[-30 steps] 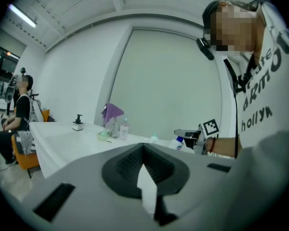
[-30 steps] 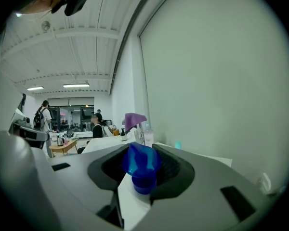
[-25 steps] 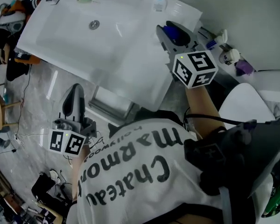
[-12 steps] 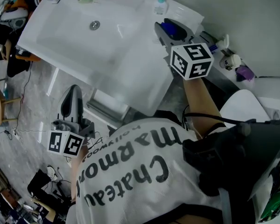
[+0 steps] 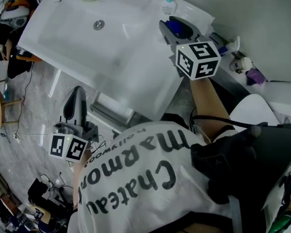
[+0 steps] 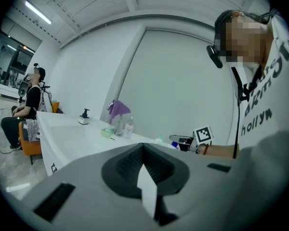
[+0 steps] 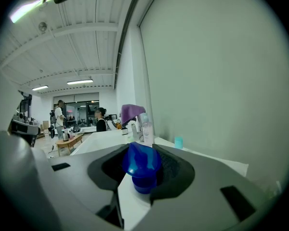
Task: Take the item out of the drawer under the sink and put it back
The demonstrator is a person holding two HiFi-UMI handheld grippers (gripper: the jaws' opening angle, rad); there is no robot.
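We are holding the right gripper (image 5: pixel 176 29) above the sink's (image 5: pixel 82 42) right rear corner, jaws clamped on the blue item (image 7: pixel 141 163) (its lower part is hidden). A small bottle (image 5: pixel 168 3) is standing near the jaws, on the rim. The left gripper (image 5: pixel 76 101) is hanging beside the sink's front edge, jaws together, empty.

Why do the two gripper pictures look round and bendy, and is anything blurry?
Left gripper view: the wide lens makes a round picture with black corners and bends straight lines. Right gripper view: same bending; the blue item between the jaws looks soft, and a ceiling light glares. Head view: even light, a faint sheen on the white sink.
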